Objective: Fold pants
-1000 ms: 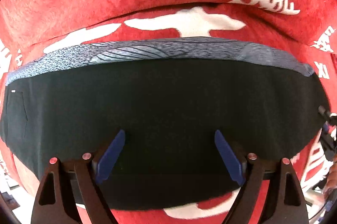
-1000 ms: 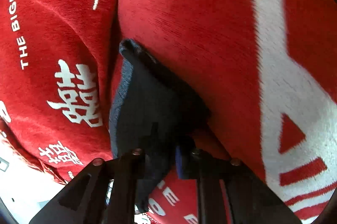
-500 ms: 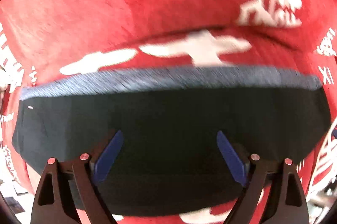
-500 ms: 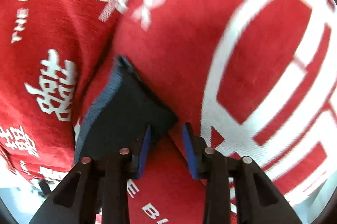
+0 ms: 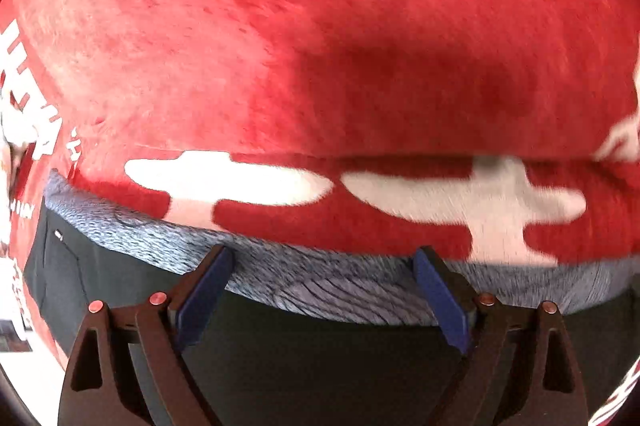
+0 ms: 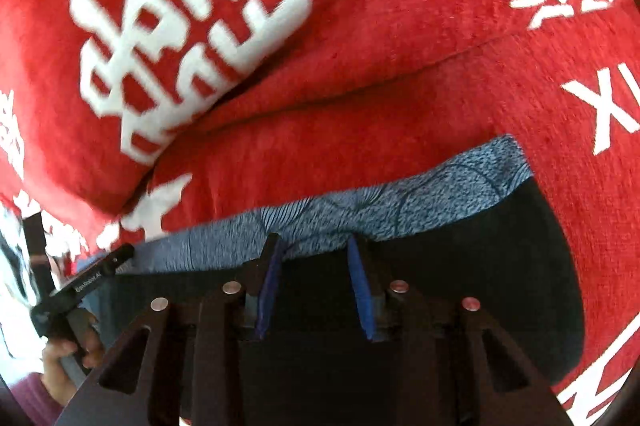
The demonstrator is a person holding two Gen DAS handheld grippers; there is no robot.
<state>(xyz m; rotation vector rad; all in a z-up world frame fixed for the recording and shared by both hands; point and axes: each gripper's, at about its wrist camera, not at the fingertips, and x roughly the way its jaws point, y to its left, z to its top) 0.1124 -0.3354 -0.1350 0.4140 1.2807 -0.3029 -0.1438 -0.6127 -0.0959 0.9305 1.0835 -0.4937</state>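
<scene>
Left wrist: left gripper [image 5: 320,300] spread wide, empty, over pants [image 5: 320,366] on red blanket [image 5: 320,45]; grey band [image 5: 332,286] runs crosswise at its fingertips. Right wrist: right gripper [image 6: 314,286] part-spread, empty, above the same band [image 6: 360,209], long axis left-right.

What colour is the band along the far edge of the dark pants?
Mottled blue-grey knit band, with thin dark curved lines; clearest in the right wrist view.

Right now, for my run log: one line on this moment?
stage: folding | pants: flat on red blanket | left gripper: open over pants | right gripper: open over pants
</scene>
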